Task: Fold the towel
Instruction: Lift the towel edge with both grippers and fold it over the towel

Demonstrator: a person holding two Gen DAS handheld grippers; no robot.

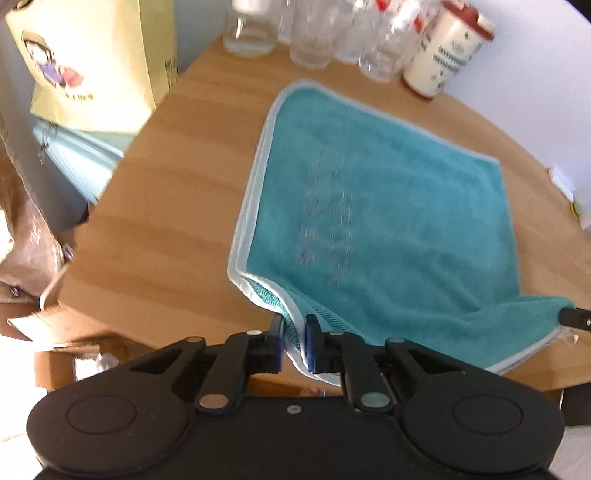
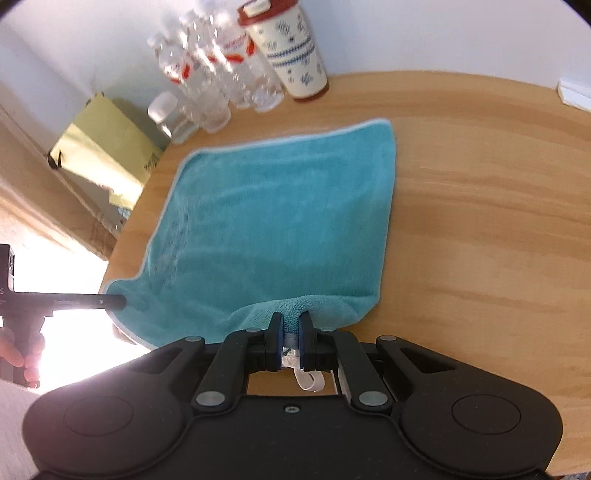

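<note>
Two grippers share one teal towel, each clamped on a near corner of it. In the left wrist view we see the left gripper with its blue-padded jaws closed on the pale-trimmed corner at 6 o'clock, the fabric pinched between them and lifted slightly off the wooden table. In the right wrist view the right gripper is likewise closed on the other near corner, with a small white loop tag hanging below the jaws.

The towel lies mostly flat on the table, spreading from the grippers toward 12 o'clock, its far edge stopping short of the objects at the back. We think it is already doubled over, since a second layer shows at the left gripper's corner, though blur makes this hard to confirm.

At 12 to 1 o'clock in the left view stand several clear plastic bottles and a cream patterned cup with a red lid, all near the wall. At 10 o'clock, off the table edge, hangs a pale yellow bag with a cartoon figure. In the right view, at 9 o'clock, the left gripper's finger reaches the towel's corner, and part of a hand shows behind it.
</note>
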